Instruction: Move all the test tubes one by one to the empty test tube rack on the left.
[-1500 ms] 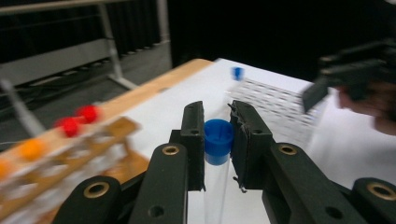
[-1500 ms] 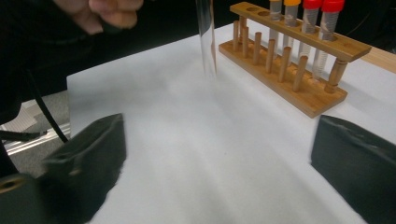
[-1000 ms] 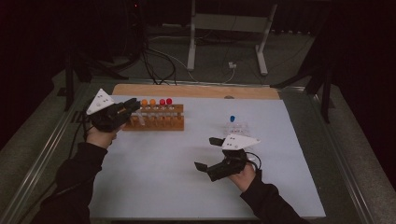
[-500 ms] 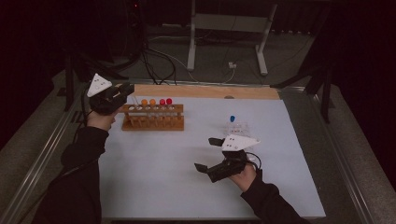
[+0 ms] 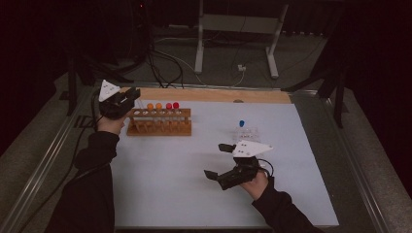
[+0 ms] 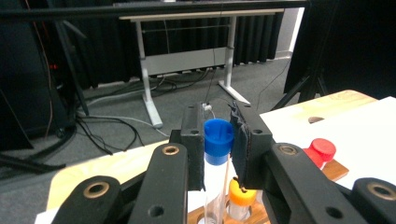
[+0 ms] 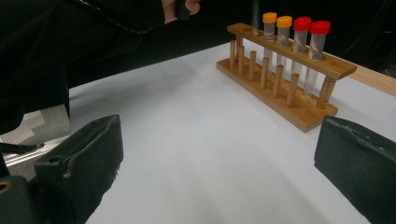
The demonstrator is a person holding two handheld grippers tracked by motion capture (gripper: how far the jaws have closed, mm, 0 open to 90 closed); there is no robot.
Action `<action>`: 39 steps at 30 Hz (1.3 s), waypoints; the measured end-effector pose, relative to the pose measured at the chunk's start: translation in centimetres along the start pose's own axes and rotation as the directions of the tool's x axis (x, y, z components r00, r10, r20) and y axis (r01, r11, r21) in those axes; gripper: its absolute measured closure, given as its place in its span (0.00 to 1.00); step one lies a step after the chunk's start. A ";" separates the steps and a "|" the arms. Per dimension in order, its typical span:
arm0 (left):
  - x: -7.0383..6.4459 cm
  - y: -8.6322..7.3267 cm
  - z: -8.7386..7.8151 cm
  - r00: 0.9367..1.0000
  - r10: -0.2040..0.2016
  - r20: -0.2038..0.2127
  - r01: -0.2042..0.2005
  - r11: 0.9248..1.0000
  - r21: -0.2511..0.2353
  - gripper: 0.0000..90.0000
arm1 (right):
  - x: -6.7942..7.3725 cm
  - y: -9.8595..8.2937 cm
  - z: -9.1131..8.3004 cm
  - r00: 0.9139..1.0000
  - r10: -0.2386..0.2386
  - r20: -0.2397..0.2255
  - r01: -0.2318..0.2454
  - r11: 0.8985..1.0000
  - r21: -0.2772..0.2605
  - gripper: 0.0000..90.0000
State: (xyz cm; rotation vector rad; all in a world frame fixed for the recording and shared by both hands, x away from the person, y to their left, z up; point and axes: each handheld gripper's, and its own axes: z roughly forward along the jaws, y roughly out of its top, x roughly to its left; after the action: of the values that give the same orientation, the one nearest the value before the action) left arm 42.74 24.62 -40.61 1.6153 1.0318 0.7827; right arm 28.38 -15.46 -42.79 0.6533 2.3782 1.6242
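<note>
The left gripper is raised over the left end of the wooden rack, near the far left part of the white table. In the left gripper view its jaws are clamped on a clear tube with a blue cap, gripping it just at and under the cap; the tube stands upright, its lower end down by the rack's top bar, and I cannot tell whether it still sits in a hole. Behind it are an orange-capped tube and a red-capped tube in the rack. The right gripper rests low over the table, well apart from the rack, with its jaws wide apart and nothing between them. Beyond it stands a small clear stand with another blue-capped tube.
</note>
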 end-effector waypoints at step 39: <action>-0.7 -3.7 2.5 1.000 -0.011 0.009 0.009 0.986 0.164 0.69 | -0.1 0.0 -0.2 1.000 0.014 -0.016 -0.014 1.000 -0.007 0.01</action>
State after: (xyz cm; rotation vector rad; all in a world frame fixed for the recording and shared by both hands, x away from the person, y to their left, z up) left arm 43.78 23.39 -44.86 1.7499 1.1204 0.6966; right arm 28.37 -15.63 -42.72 0.6599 2.3830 1.6483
